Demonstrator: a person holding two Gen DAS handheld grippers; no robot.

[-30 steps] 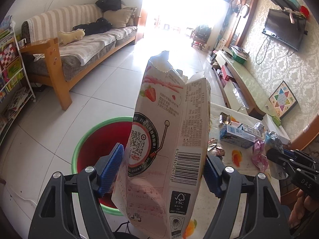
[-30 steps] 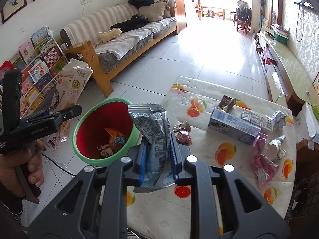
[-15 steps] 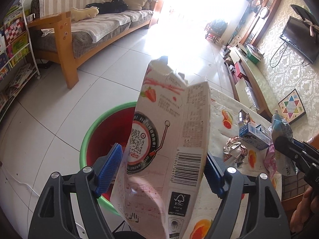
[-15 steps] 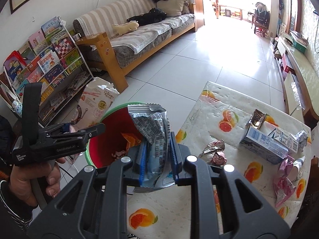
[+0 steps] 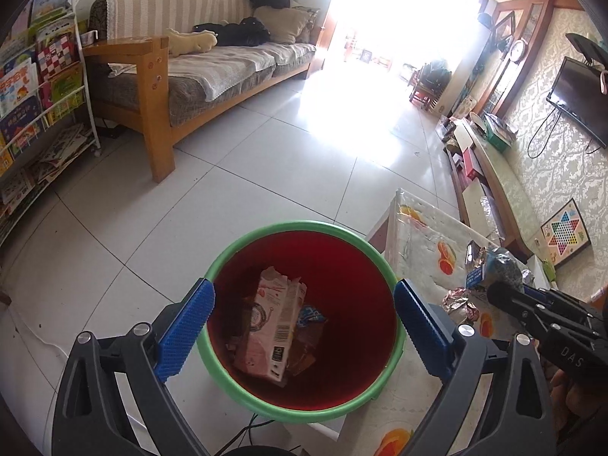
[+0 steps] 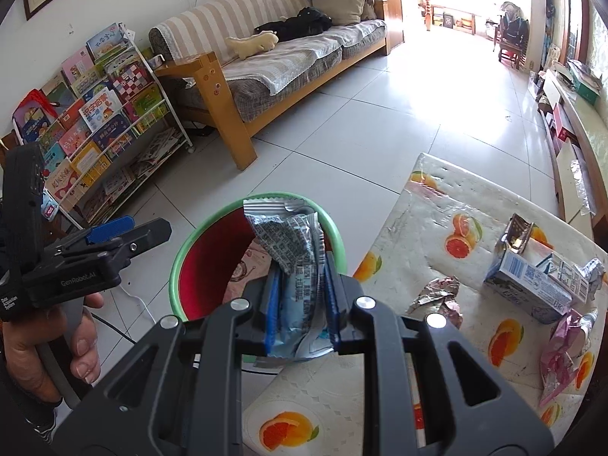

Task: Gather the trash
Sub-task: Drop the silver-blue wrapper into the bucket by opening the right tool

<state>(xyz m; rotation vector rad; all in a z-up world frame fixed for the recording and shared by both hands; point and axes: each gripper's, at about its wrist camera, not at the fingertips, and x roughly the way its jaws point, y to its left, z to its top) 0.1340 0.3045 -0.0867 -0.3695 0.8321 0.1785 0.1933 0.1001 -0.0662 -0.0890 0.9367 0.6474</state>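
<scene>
A red bin with a green rim (image 5: 266, 408) stands on the floor beside the table; it also shows in the right wrist view (image 6: 178, 266). A pink carton (image 5: 271, 326) lies inside it among other wrappers. My left gripper (image 5: 304, 326) is open and empty above the bin. My right gripper (image 6: 300, 292) is shut on a silver-blue wrapper (image 6: 294, 247) by the bin's rim. In the left wrist view the right gripper (image 5: 505, 296) shows at the right over the table.
The table with a fruit-print cover (image 6: 418, 250) holds a blue-white carton (image 6: 532, 285), crumpled foil (image 6: 437, 296) and pink wrappers (image 6: 562, 357). A book rack (image 6: 95, 114) and a sofa (image 6: 285, 53) stand at the left. A cable (image 6: 133, 300) lies on the floor.
My left gripper has opened and the pink carton has dropped into the bin. My right gripper has moved closer to the bin with the wrapper.
</scene>
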